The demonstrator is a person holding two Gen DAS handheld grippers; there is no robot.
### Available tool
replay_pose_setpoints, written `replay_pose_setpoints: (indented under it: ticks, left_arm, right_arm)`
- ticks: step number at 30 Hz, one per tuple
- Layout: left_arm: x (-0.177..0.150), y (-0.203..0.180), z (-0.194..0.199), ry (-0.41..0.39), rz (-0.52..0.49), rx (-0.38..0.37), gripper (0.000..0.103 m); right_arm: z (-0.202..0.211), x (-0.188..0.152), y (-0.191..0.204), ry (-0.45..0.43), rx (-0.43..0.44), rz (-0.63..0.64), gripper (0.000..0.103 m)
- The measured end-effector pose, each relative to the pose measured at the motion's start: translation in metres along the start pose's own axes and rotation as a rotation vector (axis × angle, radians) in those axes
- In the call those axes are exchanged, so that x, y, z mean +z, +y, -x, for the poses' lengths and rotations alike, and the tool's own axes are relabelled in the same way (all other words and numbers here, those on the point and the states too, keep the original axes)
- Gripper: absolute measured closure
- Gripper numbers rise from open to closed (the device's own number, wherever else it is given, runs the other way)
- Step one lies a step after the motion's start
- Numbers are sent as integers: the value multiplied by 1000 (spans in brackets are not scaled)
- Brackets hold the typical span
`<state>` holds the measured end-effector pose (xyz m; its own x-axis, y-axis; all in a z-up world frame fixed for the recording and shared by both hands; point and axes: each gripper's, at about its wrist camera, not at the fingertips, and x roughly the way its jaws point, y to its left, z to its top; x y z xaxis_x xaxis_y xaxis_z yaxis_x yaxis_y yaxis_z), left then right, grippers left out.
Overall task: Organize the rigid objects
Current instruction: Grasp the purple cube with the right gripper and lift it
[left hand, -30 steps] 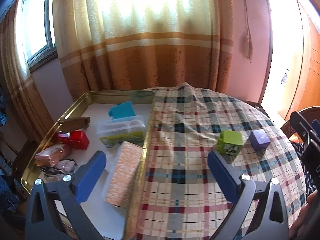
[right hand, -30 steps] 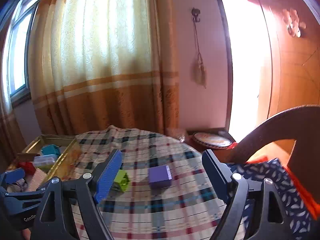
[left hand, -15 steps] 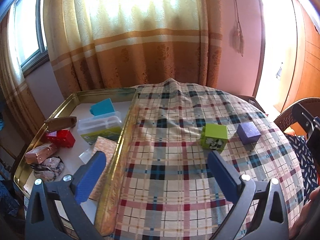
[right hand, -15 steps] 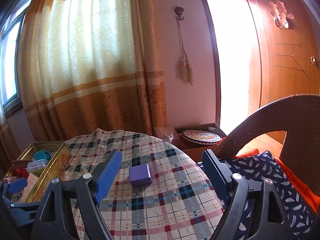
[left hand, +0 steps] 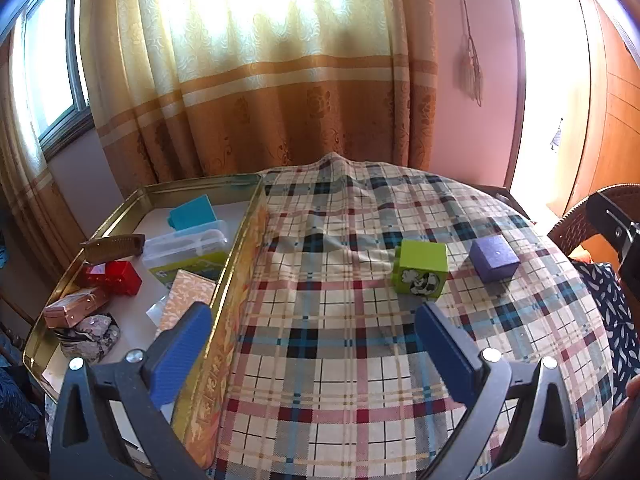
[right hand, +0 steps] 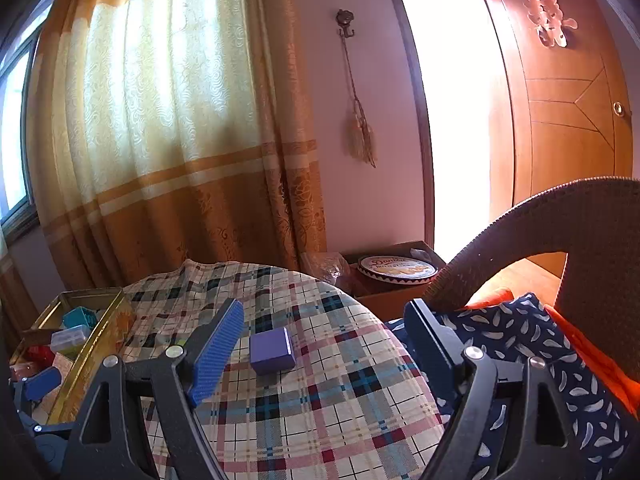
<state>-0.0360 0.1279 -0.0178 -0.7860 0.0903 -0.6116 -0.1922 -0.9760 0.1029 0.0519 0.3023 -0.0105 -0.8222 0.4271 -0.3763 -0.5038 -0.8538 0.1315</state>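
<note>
Left gripper (left hand: pixel 312 344) spread and empty above the plaid tablecloth (left hand: pixel 360 360); right gripper (right hand: pixel 324 344) likewise spread. Beyond sit a green cube (left hand: pixel 421 271) and purple box (left hand: pixel 494 258) — near each other, outside the gold tray (left hand: pixel 236 280).

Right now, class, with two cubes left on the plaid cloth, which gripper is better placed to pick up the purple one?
Right. The right gripper is open, with the purple cube just ahead between its jaws. The left gripper faces the green cube instead.
</note>
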Motion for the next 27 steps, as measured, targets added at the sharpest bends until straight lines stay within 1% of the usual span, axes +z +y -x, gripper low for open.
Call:
replay_pose_setpoints:
  ticks: [8, 16, 27]
  left_arm:
    - [-2, -1, -3, 3, -10, 3, 1]
    - [-6, 0, 1, -24, -22, 14, 1]
    - [-7, -4, -3, 2, -32, 3, 1]
  right_arm:
    - [-1, -1, 1, 10, -2, 4, 19]
    - [-6, -2, 2, 36, 6, 9, 19]
    - [-13, -2, 1, 73, 8, -1, 19]
